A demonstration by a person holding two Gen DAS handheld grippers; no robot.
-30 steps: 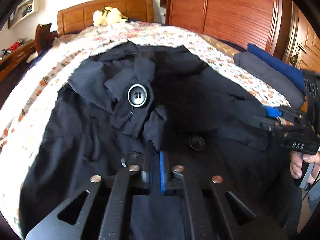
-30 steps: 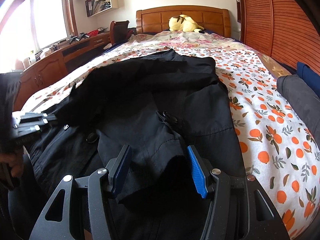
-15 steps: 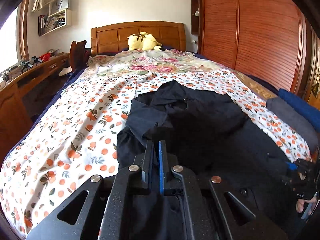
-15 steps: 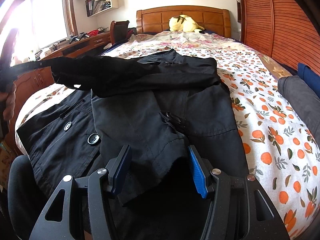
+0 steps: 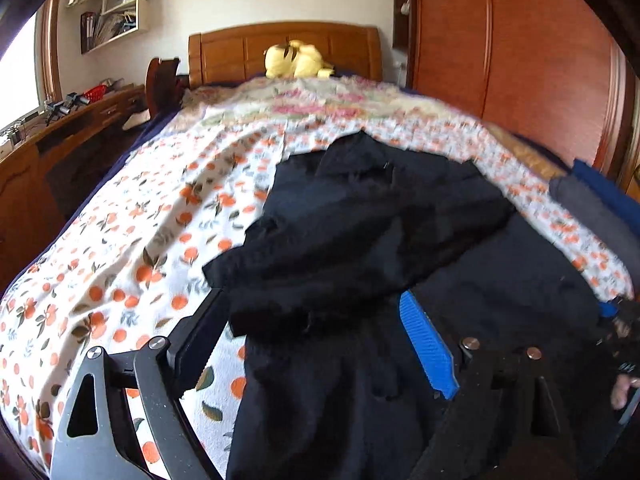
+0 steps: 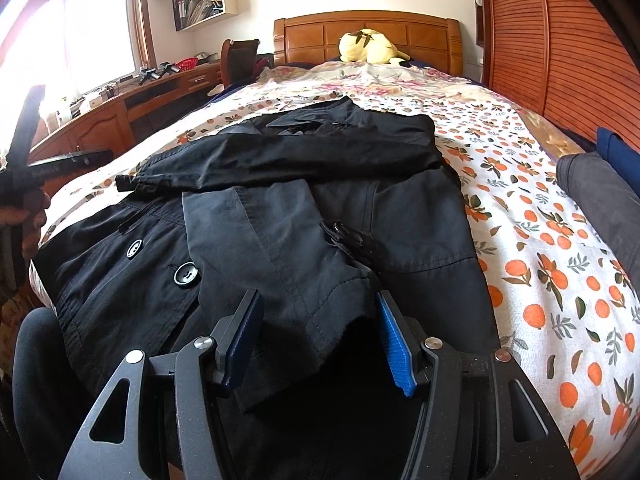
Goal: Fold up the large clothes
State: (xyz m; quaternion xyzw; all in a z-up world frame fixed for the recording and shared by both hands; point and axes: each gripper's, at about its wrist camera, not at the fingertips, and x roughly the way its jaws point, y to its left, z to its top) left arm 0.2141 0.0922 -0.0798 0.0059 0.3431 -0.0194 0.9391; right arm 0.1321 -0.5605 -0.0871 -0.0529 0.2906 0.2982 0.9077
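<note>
A large black coat (image 6: 320, 208) with big black buttons (image 6: 185, 275) lies on the orange-print bedspread (image 6: 540, 240). One sleeve (image 6: 280, 160) lies folded across its chest. My left gripper (image 5: 320, 332) is open, its jaws wide apart over the sleeve cuff (image 5: 288, 292), which rests loose between them. My right gripper (image 6: 320, 336) is open, with the other sleeve's cuff (image 6: 320, 304) lying between its blue pads (image 6: 394, 344). The left gripper also shows at the left edge of the right wrist view (image 6: 52, 164).
A yellow plush toy (image 6: 370, 46) sits by the wooden headboard. Folded grey (image 6: 600, 200) and blue (image 6: 618, 152) clothes lie at the bed's right edge. A wooden desk (image 6: 120, 112) runs along the left, a wooden wardrobe (image 6: 560, 40) along the right.
My left gripper carried the sleeve across the coat, then opened and let it go; the sleeve now lies flat. The right gripper has stayed open and still.
</note>
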